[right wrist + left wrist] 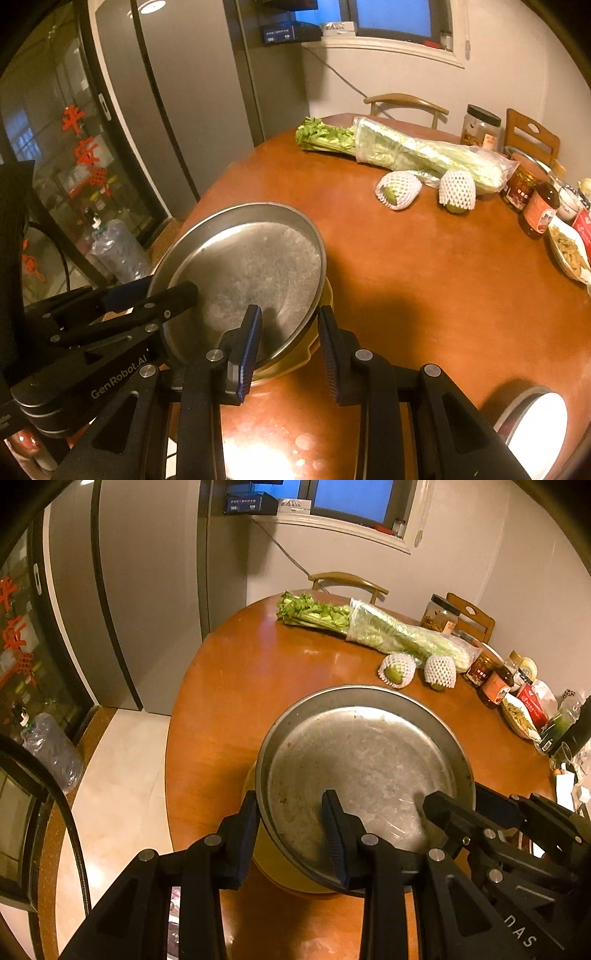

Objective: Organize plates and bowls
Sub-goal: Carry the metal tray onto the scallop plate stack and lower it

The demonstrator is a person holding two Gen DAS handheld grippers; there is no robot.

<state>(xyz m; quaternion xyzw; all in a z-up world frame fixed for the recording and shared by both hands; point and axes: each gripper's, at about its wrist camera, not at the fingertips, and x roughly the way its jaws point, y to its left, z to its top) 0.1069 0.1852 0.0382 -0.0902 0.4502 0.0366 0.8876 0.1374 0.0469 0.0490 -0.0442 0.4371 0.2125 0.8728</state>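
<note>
I've got L gripper & R gripper each clamped on the steel plate rim at 6 o'clock, keeping it steady over the yellow bowl on the tabletop.

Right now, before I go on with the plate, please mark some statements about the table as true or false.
1. Each gripper has one jaw inside the rim of the metal plate and one outside, the left gripper on one side and the right gripper on the other. True.
2. The metal plate lies flat on the bare table. False: a yellow dish shows under it.
3. Two fruits in white foam nets lie near the celery. True.
4. The celery lies in the metal plate. False: it lies on the table, beyond the plate.
</note>
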